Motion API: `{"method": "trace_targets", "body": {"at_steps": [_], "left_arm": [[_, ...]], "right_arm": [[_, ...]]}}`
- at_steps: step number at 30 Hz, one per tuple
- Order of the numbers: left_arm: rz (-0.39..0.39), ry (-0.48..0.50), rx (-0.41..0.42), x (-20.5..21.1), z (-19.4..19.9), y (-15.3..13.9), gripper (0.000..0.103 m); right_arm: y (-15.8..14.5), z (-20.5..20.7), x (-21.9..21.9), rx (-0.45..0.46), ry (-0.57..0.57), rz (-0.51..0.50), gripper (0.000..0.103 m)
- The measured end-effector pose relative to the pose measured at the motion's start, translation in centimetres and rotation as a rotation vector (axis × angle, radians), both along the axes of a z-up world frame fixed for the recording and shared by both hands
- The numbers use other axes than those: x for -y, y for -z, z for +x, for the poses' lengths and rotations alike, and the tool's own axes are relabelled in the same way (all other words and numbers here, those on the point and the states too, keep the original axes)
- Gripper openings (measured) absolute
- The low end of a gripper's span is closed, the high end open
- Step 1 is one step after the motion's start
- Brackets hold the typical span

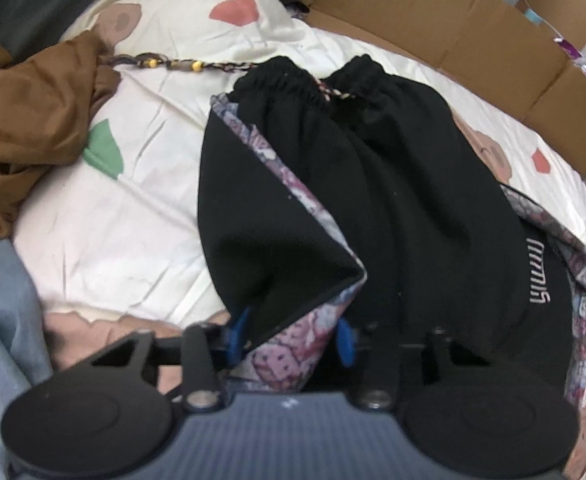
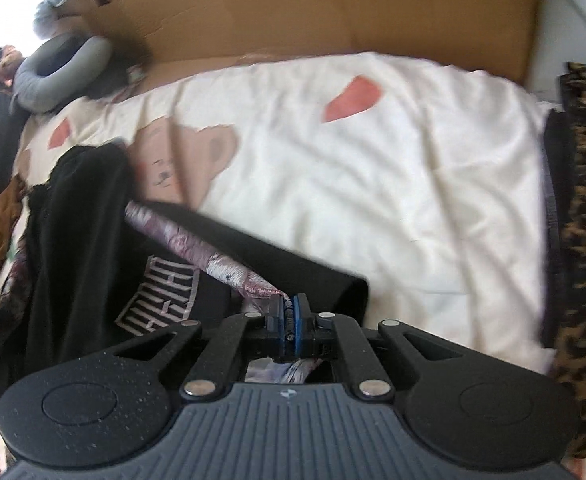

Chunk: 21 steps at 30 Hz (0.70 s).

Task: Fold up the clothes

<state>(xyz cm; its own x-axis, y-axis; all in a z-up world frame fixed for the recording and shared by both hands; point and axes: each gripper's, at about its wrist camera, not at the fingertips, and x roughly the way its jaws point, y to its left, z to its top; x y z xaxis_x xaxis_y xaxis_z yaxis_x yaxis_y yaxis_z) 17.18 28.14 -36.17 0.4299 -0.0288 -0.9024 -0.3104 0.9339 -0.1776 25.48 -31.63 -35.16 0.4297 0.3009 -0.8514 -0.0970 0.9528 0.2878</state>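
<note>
A black garment (image 1: 393,184) with a gathered waistband and a purple patterned lining lies on the cream bedspread (image 1: 141,184). One side is folded inward, forming a pointed corner (image 1: 325,280). My left gripper (image 1: 292,336) straddles that corner: its blue pads (image 1: 238,330) stand apart on either side of the cloth without squeezing it. In the right wrist view the garment (image 2: 81,248) shows white lettering. My right gripper (image 2: 289,312) is shut on its patterned edge (image 2: 213,260), pulled taut off the bed.
A brown garment (image 1: 33,120) with a beaded cord (image 1: 173,65) is heaped at the left. Flattened cardboard (image 1: 453,20) lines the far side of the bed. A grey neck pillow (image 2: 61,72) lies at the far left and leopard-print fabric (image 2: 585,240) at the right.
</note>
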Motion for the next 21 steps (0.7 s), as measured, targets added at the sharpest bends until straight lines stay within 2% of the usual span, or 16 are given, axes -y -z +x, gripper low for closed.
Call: {"method": "trace_targets", "body": {"at_steps": [2, 5, 8, 13, 21], "left_arm": [[-0.004, 0.001, -0.006, -0.1, -0.1, -0.1, 0.024], [-0.002, 0.0, -0.002, -0.2, -0.4, -0.5, 0.011], [0.013, -0.004, 0.008, -0.2, -0.7, -1.2, 0.008], [-0.003, -0.053, 0.028, -0.8, -1.5, -2.1, 0.007], [-0.007, -0.103, 0.04, -1.8, -2.3, -2.8, 0.005]], "right_arm": [[-0.3, 0.0, 0.7, 0.008, 0.014, -0.012, 0.002], [-0.7, -0.4, 1.4, 0.025, 0.018, -0.06, 0.002], [-1.2, -0.9, 2.7, 0.043, 0.047, -0.113, 0.001], [-1.7, -2.2, 6.3, 0.035, 0.136, -0.135, 0.001], [-2.7, -5.7, 10.2, 0.027, 0.204, -0.168, 0.001]]}}
